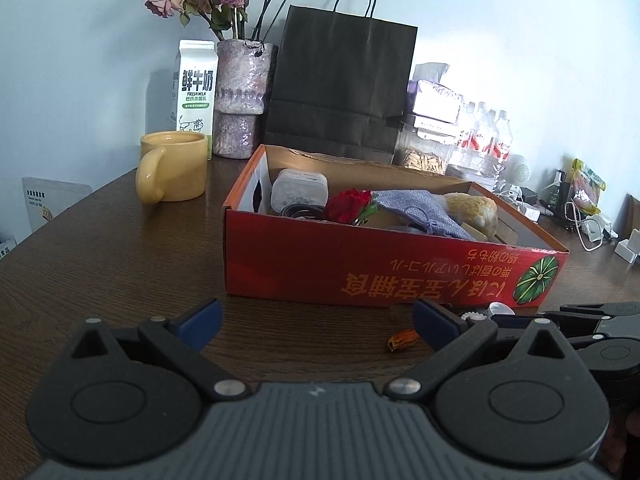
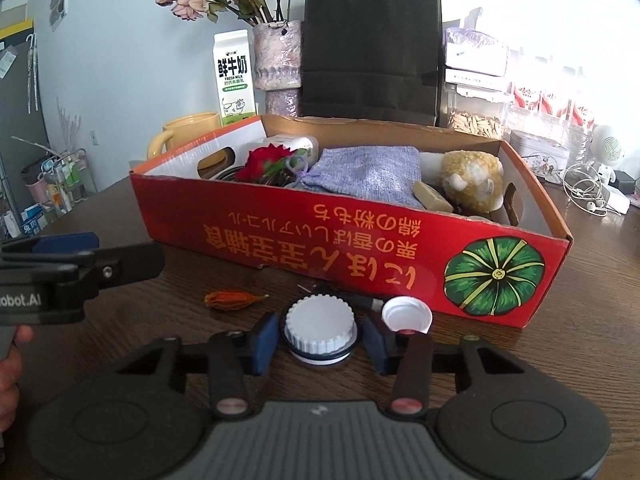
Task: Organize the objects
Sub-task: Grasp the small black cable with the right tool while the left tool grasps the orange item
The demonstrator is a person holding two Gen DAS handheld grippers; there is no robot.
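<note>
A dark wooden table (image 2: 540, 364) holds a red cardboard box (image 2: 340, 248) printed with orange lettering and a green pumpkin. Inside it lie a lilac cloth pouch (image 2: 368, 172), a red artificial rose (image 2: 266, 162), a fuzzy yellow-and-white plush toy (image 2: 470, 180) and a white plastic case (image 1: 298, 192).

Just in front of the box, on the table, sits a round white ribbed screw cap (image 2: 320, 330) on a short container whose body is mostly hidden. The right gripper (image 2: 320, 346) brackets it, one blue pad on each side, close against the ribbed edge; whether the pads already press on it cannot be told. Beside it lie a smaller white cap (image 2: 406, 314), tilted, and a dried orange bud (image 2: 232, 300).

The left gripper (image 1: 318, 318) hovers spread wide, holding nothing.

The ribbed cap looks light, stiff and hard (likely plastic), and its ridges should resist slipping. Gripping across its widest part, squarely on the ribs, seems safest; a pinch too high might pop it free.
</note>
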